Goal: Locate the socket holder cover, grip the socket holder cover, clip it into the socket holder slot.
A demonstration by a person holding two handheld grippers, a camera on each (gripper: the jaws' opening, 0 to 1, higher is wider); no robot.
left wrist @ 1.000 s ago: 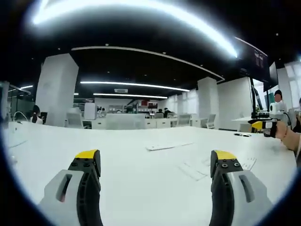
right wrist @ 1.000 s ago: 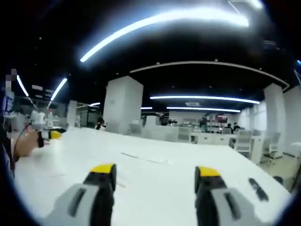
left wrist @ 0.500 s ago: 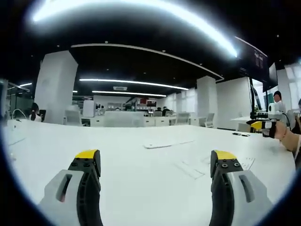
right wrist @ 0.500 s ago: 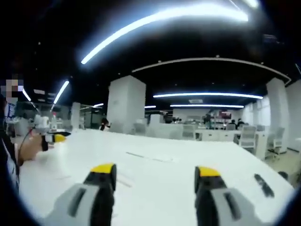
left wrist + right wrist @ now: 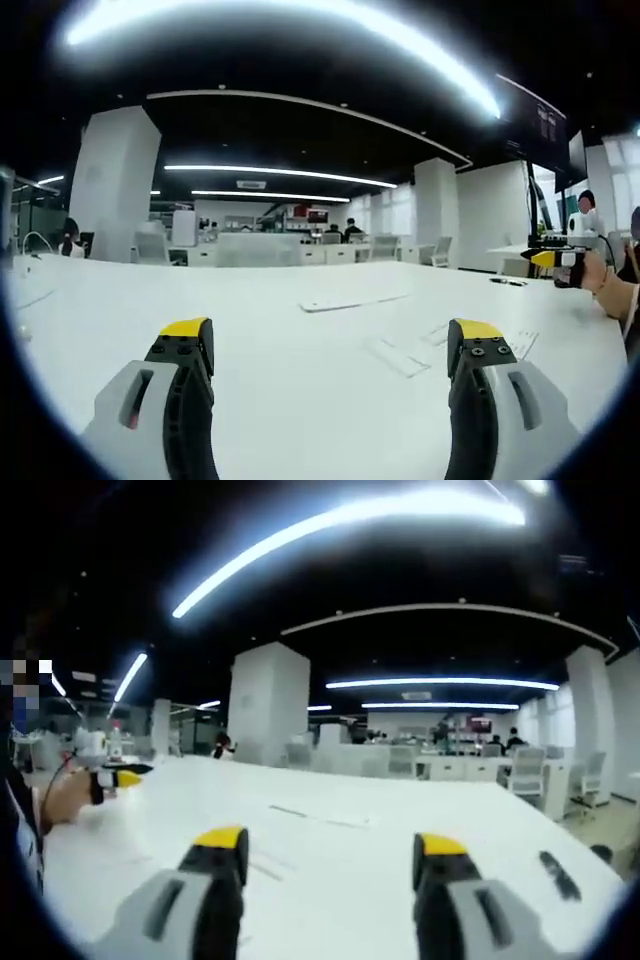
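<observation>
Your left hand-held gripper (image 5: 332, 345) has its 2 grey, yellow-tipped jaws spread wide with nothing between them, held low over the broad white desk (image 5: 290, 380). Beyond the jaws, in the left gripper view, a flat white rectangular strip (image 5: 343, 301) lies across the middle of the desk, and nearer, just left of the right jaw, lie several thin pale flat pieces (image 5: 400, 356); I cannot tell which of these is the socket holder cover. At the far right edge your other hand (image 5: 600, 280) grips the right hand-held gripper (image 5: 548, 260).

Your right hand-held gripper (image 5: 331, 847) is likewise parted and empty above the desk (image 5: 330, 880). A small dark object (image 5: 559, 872) lies to the right of its jaws.
</observation>
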